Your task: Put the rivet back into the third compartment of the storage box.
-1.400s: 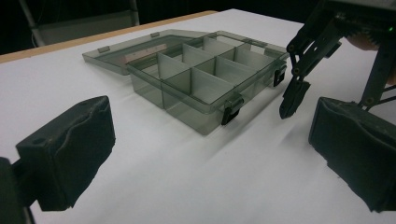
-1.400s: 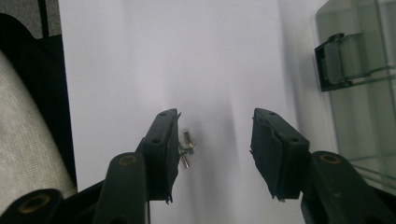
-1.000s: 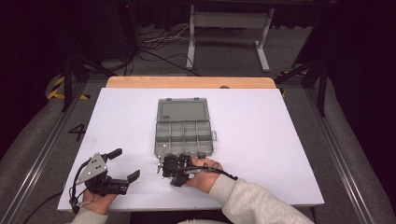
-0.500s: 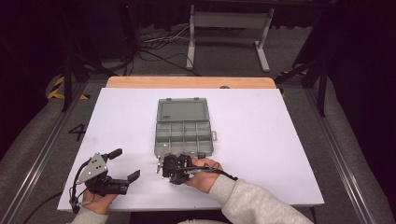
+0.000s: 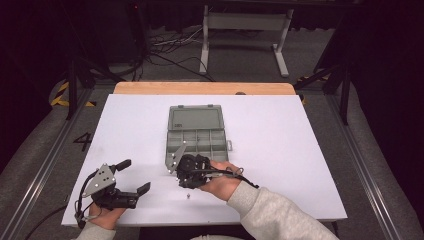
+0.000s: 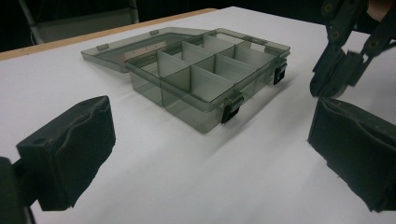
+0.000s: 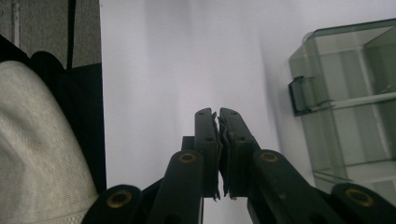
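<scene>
Two grippers flank the open smoky grey plastic compartment box [image 5: 196,134] on the white table [image 5: 300,165]: right gripper [image 7: 218,116] fingers pressed together, empty; left gripper [image 5: 134,176] fingers wide.

Grey compartment box [image 5: 196,134] lies open

The white table top [image 5: 300,150] ends in a bare wooden strip [image 5: 200,88] at its twelve o'clock edge. Beyond that, a grey metal stand [image 5: 245,22] rises over tangled floor cables [image 5: 165,50]. Yellow-black hazard tape [image 5: 62,95] lies at ten o'clock.
</scene>
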Demonstrator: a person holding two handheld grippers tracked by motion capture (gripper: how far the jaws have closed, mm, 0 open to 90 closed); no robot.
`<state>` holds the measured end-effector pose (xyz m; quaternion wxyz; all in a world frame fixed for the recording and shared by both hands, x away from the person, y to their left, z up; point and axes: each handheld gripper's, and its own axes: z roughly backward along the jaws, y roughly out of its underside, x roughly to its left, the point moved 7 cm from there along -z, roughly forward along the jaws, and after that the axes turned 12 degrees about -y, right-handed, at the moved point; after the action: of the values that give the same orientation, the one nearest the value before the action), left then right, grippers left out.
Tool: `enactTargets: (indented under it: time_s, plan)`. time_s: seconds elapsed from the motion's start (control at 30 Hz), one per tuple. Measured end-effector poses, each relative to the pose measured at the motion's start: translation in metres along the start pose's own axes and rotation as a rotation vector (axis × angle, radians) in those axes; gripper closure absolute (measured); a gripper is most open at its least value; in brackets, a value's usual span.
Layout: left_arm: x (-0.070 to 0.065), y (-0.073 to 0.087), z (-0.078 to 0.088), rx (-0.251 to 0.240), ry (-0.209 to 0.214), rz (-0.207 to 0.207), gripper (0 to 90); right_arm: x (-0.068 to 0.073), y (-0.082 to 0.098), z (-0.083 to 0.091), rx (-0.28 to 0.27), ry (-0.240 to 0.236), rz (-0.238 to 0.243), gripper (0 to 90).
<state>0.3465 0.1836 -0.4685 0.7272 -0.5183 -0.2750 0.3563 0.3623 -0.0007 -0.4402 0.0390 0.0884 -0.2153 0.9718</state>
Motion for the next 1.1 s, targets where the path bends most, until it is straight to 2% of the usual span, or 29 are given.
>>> enactTargets:
  time_s: [0.13, 0.33, 0.47, 0.73, 1.1]
  plan:
    - [0.000, 0.000, 0.000, 0.001, 0.002, -0.004, 1.4, -0.006, -0.004, 0.013, -0.017, 0.013, -0.012, 86.7]
    - [0.001, 0.000, 0.000, 0.001, 0.003, -0.001, 1.4, -0.023, -0.011, 0.036, -0.046, 0.042, -0.036, 86.7]
    - [0.001, 0.000, 0.000, 0.001, 0.003, -0.001, 1.4, -0.032, -0.013, 0.045, -0.058, 0.054, -0.058, 86.7]
    - [0.001, 0.000, -0.001, -0.005, 0.001, 0.003, 1.4, -0.068, -0.012, 0.071, -0.082, 0.115, -0.116, 86.7]
    - [0.001, 0.001, -0.001, 0.003, 0.003, 0.003, 1.4, -0.114, -0.002, 0.085, -0.119, 0.180, -0.216, 86.7]
